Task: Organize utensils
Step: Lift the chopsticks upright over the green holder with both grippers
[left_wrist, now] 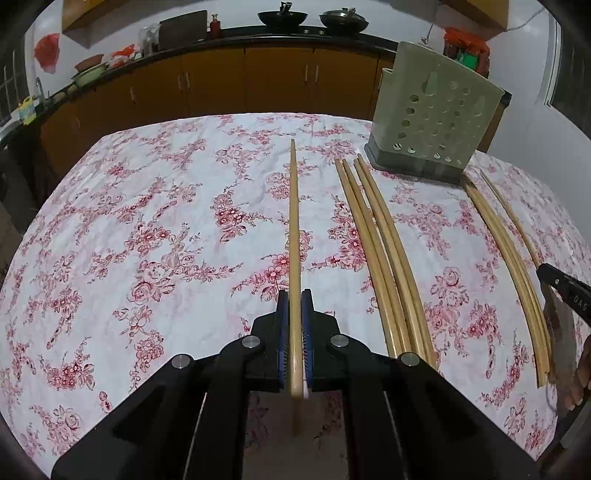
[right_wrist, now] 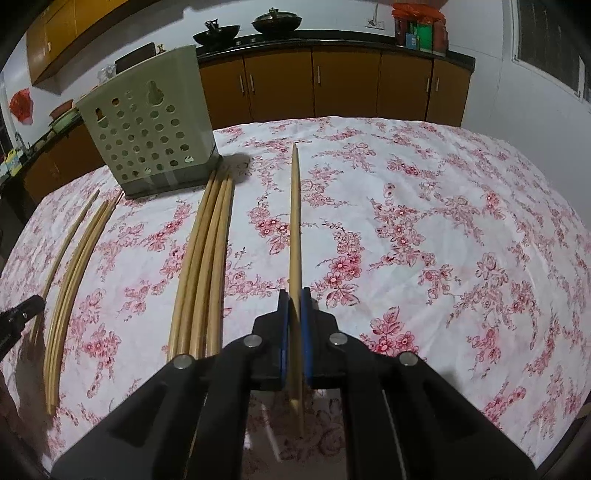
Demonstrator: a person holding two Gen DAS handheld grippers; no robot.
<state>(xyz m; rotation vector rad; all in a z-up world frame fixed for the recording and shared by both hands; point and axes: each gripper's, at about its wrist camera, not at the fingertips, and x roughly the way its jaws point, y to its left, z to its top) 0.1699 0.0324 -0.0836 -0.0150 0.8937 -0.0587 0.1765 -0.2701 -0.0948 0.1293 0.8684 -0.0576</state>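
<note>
Left wrist view. Left gripper (left_wrist: 295,295): blue pads clamped on one chopstick (left_wrist: 293,221), which runs straight ahead from between the jaws, its tip toward the far edge of the table (left_wrist: 110,221). The table carries a white cloth with red flowers. Right of the held stick: a bundle of four chopsticks (left_wrist: 384,258) lying flat on the cloth, far ends near the holder (left_wrist: 432,110). The holder is a pale green box with round holes on a grey base, upright at far right of the table. Further right: a second group of chopsticks (left_wrist: 506,258), its far ends reaching the holder's base. At the right edge, part of the right gripper (left_wrist: 561,284), black; its jaws cannot be told here. Behind: brown cabinets (left_wrist: 221,85) and two black woks (left_wrist: 282,16) on the counter.

Right wrist view. Right gripper (right_wrist: 294,295): blue pads clenched on one chopstick (right_wrist: 294,221), pointing ahead, slightly tilted between the pads. To its left, the bundle of four (right_wrist: 207,258) on the cloth, far ends just beside the holder (right_wrist: 147,125). Further left, the other group (right_wrist: 74,258), curved by the lens. Holder upright at far left of the table (right_wrist: 443,221). A black piece of the left gripper (right_wrist: 18,314) shows at the left edge.
</note>
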